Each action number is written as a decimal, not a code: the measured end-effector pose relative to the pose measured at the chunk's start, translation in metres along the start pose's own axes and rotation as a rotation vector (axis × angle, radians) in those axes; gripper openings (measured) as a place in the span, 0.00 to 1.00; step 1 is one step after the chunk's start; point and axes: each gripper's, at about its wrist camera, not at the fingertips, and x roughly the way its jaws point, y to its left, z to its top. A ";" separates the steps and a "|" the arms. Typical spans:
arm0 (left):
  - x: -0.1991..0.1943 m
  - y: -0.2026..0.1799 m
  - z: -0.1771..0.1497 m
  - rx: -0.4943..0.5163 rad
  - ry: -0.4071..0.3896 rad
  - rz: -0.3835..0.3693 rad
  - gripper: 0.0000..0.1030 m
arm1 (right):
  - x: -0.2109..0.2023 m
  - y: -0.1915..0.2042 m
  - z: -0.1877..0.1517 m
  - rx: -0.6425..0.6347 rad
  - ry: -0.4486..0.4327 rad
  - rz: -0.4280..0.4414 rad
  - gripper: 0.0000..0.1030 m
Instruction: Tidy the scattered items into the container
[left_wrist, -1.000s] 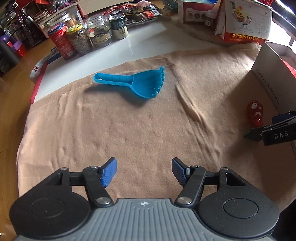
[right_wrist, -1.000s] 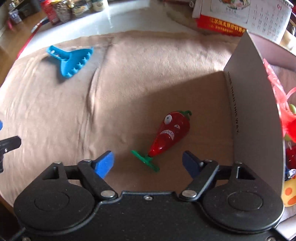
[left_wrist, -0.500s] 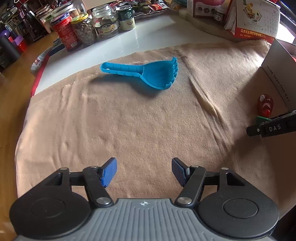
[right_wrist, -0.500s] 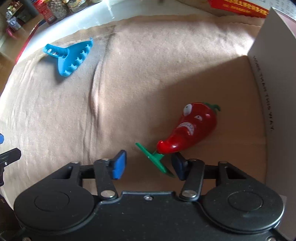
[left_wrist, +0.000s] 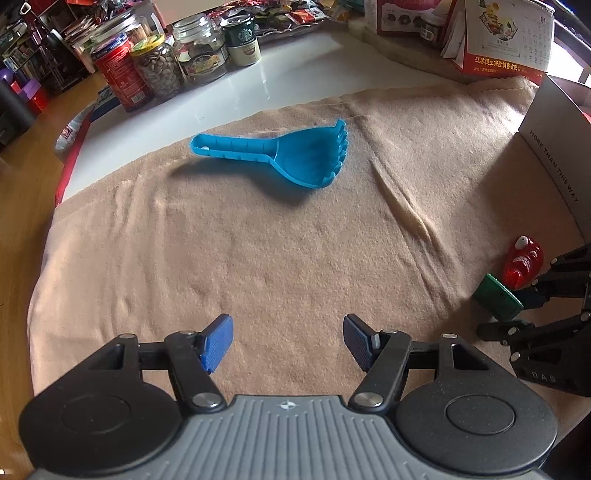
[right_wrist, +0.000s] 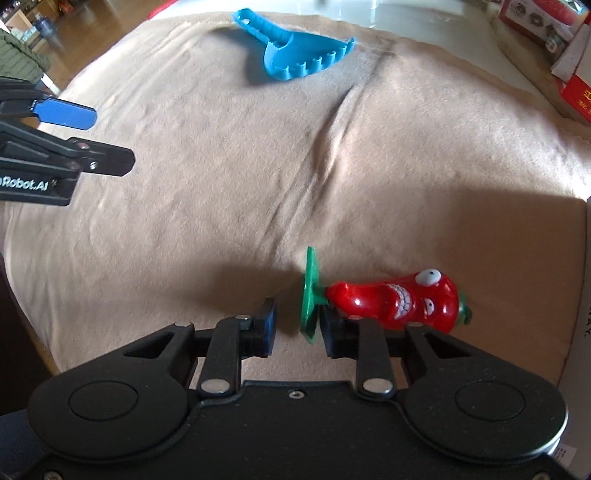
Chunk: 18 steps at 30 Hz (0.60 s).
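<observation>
Beige cloth (left_wrist: 280, 258) covered the near part of a white table (left_wrist: 295, 74), with jars (left_wrist: 199, 55) and a red tin (left_wrist: 118, 74) crowded along the far edge and a desk calendar (left_wrist: 506, 33) standing at the back right. On the cloth lay a blue toy rake (left_wrist: 291, 157), its handle pointing left and its toothed scoop toward the right, well ahead of the left gripper (left_wrist: 288, 339). That gripper hovered low over bare cloth with its blue pads (left_wrist: 218, 341) spread wide and nothing between them.

Off to the right, a grey cardboard box (left_wrist: 554, 155) stood at the cloth's edge. Just in front of it a red chili toy (right_wrist: 399, 301) with a cartoon face lay on its side, its flat green base (right_wrist: 310, 295) turned up on edge. The right gripper (right_wrist: 295, 326) sat low at that base with its jaws drawn narrow; the green base stood in the gap against the right-hand pad, while a small space showed on the left, so a firm pinch could not be confirmed from the right wrist view. The left wrist view showed the same gripper at the chili's base, though too small there to judge contact.
</observation>
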 end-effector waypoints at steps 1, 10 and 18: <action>0.001 0.000 0.004 -0.001 -0.006 0.005 0.68 | -0.002 -0.002 -0.001 0.010 -0.007 0.010 0.42; 0.035 0.010 0.075 -0.129 -0.050 -0.018 0.77 | -0.013 -0.014 -0.004 0.049 -0.065 0.035 0.59; 0.079 0.019 0.137 -0.002 -0.161 0.123 0.76 | -0.017 -0.026 -0.012 0.086 -0.079 0.086 0.64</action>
